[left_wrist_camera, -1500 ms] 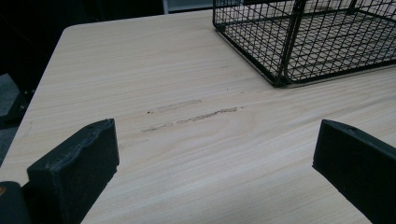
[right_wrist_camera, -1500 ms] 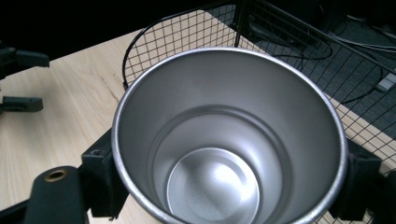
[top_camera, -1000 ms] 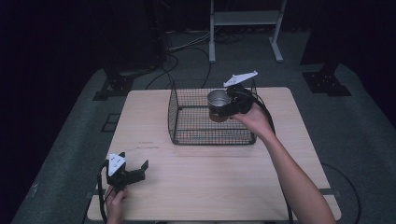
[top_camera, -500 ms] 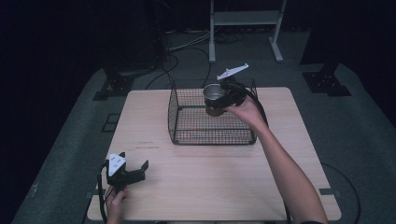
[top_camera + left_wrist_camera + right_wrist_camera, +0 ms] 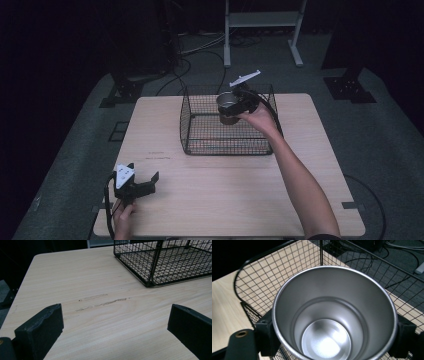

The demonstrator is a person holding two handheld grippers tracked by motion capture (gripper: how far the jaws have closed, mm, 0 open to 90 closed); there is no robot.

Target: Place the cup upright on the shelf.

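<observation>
Right hand-held gripper (image 5: 231, 107) lowered, clamping steel cup (image 5: 228, 102) | wire basket (image 5: 200, 135) below | left hand-held gripper (image 5: 145, 183) open

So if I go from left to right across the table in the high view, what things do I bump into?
Left gripper resting open near the table's front left corner → wire basket → metal cup, clamped in the right gripper over the basket.

Overhead light falls evenly on the pale tabletop (image 5: 225, 200) against near-black surroundings, shadows faint, soft glare inside the steel cup (image 5: 332, 340), near gripper jaws slightly unfocused.
</observation>
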